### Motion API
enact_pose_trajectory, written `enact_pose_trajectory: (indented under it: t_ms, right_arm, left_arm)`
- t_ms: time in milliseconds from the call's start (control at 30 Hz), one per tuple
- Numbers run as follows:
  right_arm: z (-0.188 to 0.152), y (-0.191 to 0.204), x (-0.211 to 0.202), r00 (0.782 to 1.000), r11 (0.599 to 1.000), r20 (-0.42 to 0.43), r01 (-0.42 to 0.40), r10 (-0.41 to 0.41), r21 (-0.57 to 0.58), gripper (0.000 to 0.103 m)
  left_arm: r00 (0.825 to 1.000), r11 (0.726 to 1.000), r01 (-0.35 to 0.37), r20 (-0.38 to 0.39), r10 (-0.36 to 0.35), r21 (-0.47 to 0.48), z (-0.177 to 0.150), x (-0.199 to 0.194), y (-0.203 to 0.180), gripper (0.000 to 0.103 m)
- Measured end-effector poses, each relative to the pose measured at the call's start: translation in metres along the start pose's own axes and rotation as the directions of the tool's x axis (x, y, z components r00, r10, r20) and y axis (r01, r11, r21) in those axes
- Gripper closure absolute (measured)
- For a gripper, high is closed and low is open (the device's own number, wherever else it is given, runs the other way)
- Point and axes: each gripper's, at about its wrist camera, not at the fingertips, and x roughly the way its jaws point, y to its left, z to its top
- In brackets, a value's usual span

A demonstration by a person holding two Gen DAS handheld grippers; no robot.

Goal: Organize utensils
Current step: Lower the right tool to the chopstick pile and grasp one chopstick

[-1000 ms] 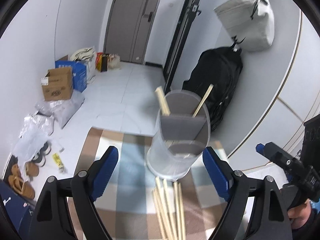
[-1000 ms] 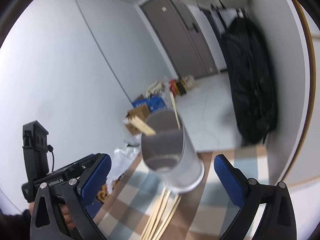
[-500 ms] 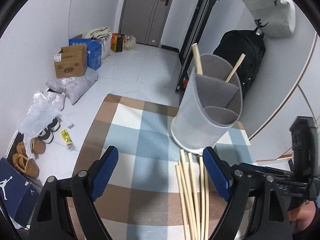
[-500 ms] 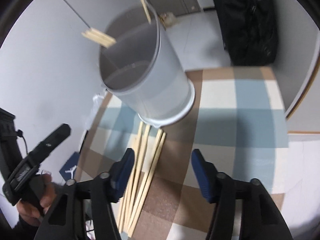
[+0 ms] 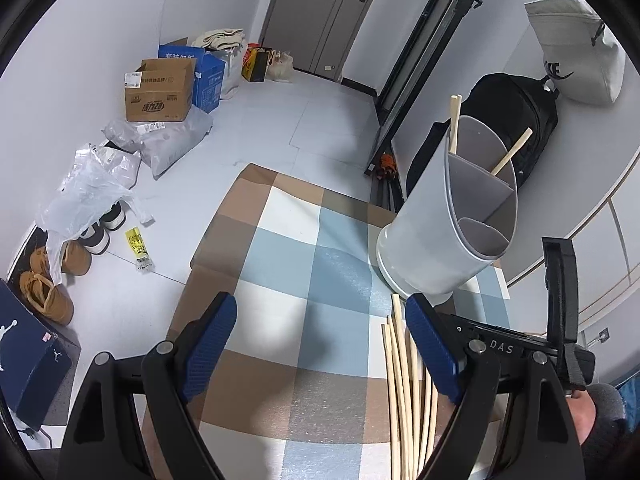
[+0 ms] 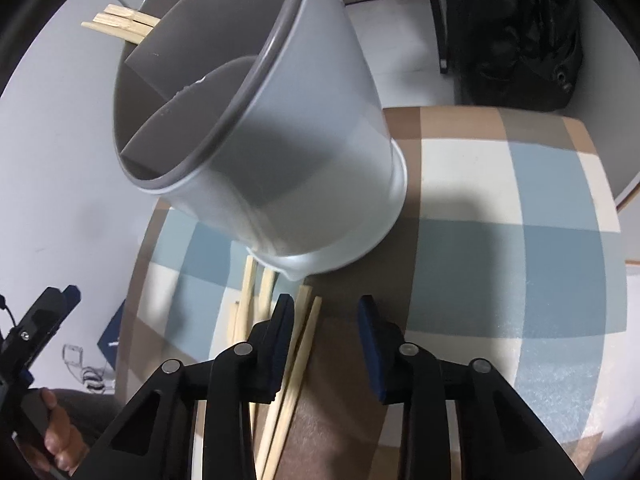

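R gripper [image 6: 322, 322] closing over chopsticks [image 6: 298, 344] beside holder [image 6: 280, 152], nothing pinched yet; center one stick btwn pads first. L gripper [image 5: 320, 344] spread wide, empty.

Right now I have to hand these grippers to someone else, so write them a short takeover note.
Left gripper: open, empty, above the checked cloth.
Right gripper: fingers closing, nothing pressed between them yet; one loose chopstick lies in the gap.
Things: grey divided holder stands on the cloth; loose chopsticks lie in a bundle right in front of its base.
Done: a few chopsticks already stand in the holder.
Left: pick up the loose ones and drop them into the holder.
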Motion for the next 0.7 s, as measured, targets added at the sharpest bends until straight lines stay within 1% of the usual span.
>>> enact_pose_trajectory:
  t_ms: [67, 100, 167, 233, 333, 467, 700]
  right_arm:
    - [0.0, 0.0, 0.001, 1.0, 1.0, 0.006, 0.018, -0.018, -0.011, 0.078]
    - [-0.002, 0.001, 0.0, 0.999, 0.999, 0.011, 0.04, -0.04, -0.025, 0.081]
    - [-0.006, 0.005, 0.002, 0.998, 0.997, 0.011, 0.055, -0.054, -0.05, 0.092]
    - [-0.007, 0.014, 0.005, 0.995, 0.992, 0.026, 0.094, -0.092, -0.085, 0.095]
    - [-0.01, 0.023, 0.006, 0.993, 0.987, 0.037, 0.119, -0.116, -0.11, 0.096]
    - [-0.013, 0.019, 0.001, 0.994, 0.988, 0.041, 0.109, -0.105, -0.107, 0.098]
    - [-0.01, 0.005, -0.021, 0.996, 0.999, 0.084, 0.01, -0.007, -0.037, 0.103]
  left_arm:
    - [1.0, 1.0, 0.008, 0.002, -0.008, -0.001, 0.002, 0.0, 0.001, 0.02]
    - [1.0, 1.0, 0.011, 0.003, -0.011, -0.002, 0.003, 0.0, 0.002, 0.02]
    - [1.0, 1.0, 0.011, 0.004, -0.011, -0.005, 0.004, 0.0, 0.003, 0.02]
    - [1.0, 1.0, 0.012, 0.005, -0.012, -0.006, 0.004, 0.001, 0.003, 0.02]
    - [1.0, 1.0, 0.006, 0.005, -0.006, -0.001, 0.003, 0.001, 0.003, 0.02]
    - [1.0, 1.0, -0.002, 0.008, 0.002, 0.013, 0.002, 0.0, 0.002, 0.02]
    - [1.0, 1.0, 0.001, -0.004, -0.001, 0.009, 0.001, 0.003, 0.003, 0.02]
